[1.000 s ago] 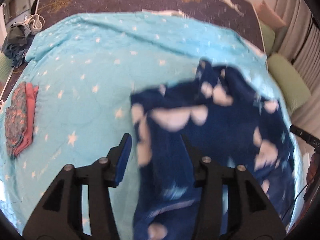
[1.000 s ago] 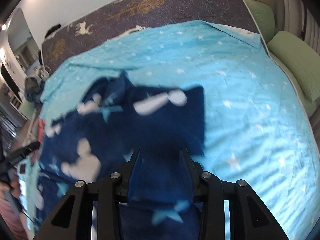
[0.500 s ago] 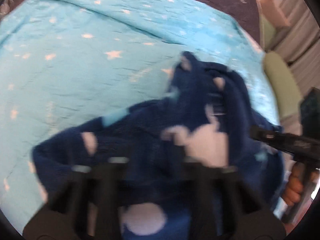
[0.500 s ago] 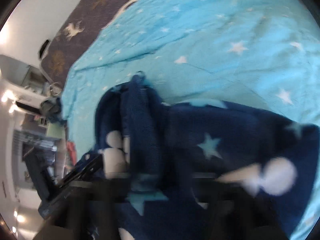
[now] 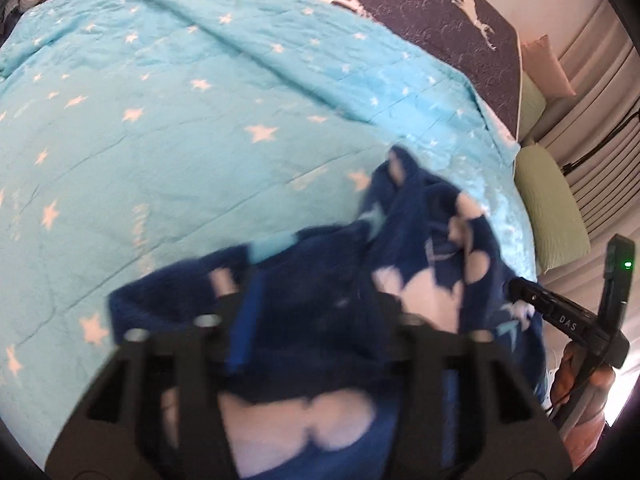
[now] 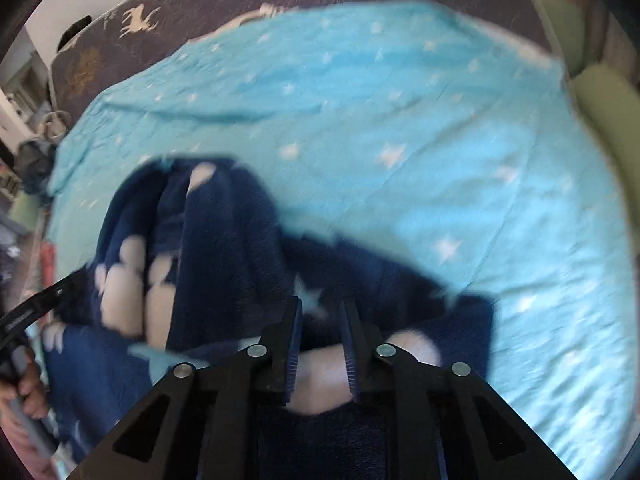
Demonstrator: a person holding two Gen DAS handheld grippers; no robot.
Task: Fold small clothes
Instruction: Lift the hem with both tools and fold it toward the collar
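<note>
A dark blue fleece garment (image 5: 320,312) with white mouse-head shapes and pale stars hangs bunched over the turquoise star blanket (image 5: 160,140). My left gripper (image 5: 320,300) has the fleece draped over and between its fingers, which stand wide apart. My right gripper (image 6: 320,320) is nearly closed, pinching the same garment (image 6: 224,232) at its near edge. The right gripper's body also shows at the right of the left wrist view (image 5: 560,316). Both views are motion-blurred.
The blanket (image 6: 400,140) covers a dark mattress with deer prints (image 5: 460,12). Green pillows (image 5: 556,216) lie along the right bed edge by a curtain. A pile of clothes (image 6: 36,160) sits at the far left corner.
Both grippers swung down toward the bed then back up slightly. The garment went from spread out to bunched and lifted, now draped over the left gripper's fingers.
</note>
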